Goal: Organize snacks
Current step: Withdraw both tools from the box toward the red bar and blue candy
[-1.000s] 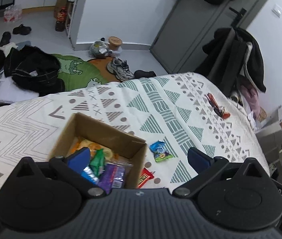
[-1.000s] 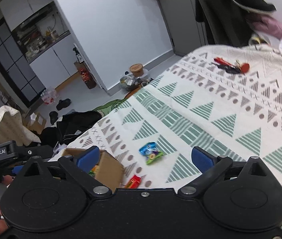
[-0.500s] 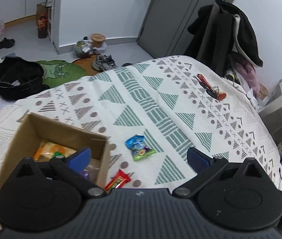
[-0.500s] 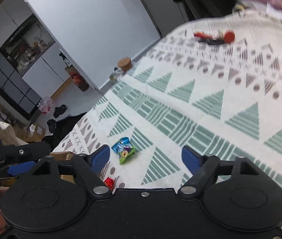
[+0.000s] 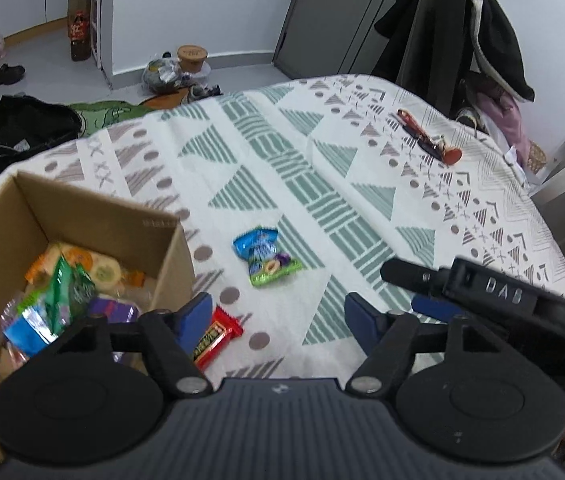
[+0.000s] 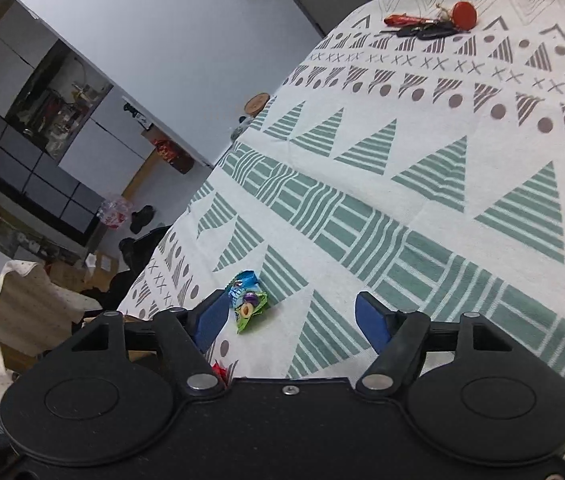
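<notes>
We hold our left gripper [image 5: 278, 314] wide and empty above the patterned bedspread [image 5: 322, 168], beside the open brown cardboard box [image 5: 14, 216] of snacks. Our right gripper [image 6: 290, 316] spreads wide near the blue-and-green snack packet [image 6: 248, 300]; a red candy bar [image 5: 214, 338] lies just beside the box.

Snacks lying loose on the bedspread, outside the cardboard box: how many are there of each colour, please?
Blue and green snack packet: 1
Red candy bar: 1
Total: 2, both lying beside the cardboard box, on the bedspread.
</notes>
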`<action>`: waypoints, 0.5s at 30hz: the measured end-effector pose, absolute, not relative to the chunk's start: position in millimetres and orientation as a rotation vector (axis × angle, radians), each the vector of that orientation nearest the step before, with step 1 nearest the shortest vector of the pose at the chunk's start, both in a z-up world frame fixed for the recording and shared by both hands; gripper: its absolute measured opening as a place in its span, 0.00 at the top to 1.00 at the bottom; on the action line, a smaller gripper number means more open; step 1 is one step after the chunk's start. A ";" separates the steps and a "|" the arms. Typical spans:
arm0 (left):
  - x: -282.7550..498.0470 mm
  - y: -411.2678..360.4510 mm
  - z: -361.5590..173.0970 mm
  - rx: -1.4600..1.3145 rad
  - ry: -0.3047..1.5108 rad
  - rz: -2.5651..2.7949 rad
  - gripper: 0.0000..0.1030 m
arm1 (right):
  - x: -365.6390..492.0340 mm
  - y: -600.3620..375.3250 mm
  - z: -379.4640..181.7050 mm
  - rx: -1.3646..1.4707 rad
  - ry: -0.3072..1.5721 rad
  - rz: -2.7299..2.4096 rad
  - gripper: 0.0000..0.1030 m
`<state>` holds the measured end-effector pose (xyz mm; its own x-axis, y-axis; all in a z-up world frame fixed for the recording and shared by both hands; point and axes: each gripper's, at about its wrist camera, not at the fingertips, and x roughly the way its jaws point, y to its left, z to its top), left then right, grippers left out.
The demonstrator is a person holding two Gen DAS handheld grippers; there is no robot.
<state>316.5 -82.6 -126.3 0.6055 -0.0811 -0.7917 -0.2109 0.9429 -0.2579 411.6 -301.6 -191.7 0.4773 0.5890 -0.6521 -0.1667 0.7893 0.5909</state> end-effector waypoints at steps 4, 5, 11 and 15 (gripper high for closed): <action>315.2 -85.6 -143.5 -0.338 0.934 0.101 0.35 | 414.6 -296.5 -196.6 0.493 0.996 0.515 0.43; 314.7 -85.7 -147.5 -0.336 0.936 0.114 0.38 | 415.4 -294.2 -196.8 0.490 0.998 0.525 0.44; 312.6 -99.5 -150.8 -0.280 0.899 0.216 0.42 | 416.5 -282.8 -198.4 0.472 1.018 0.576 0.48; 310.1 -99.4 -148.5 -0.307 0.871 0.259 0.50 | 417.0 -281.2 -201.1 0.476 1.031 0.584 0.48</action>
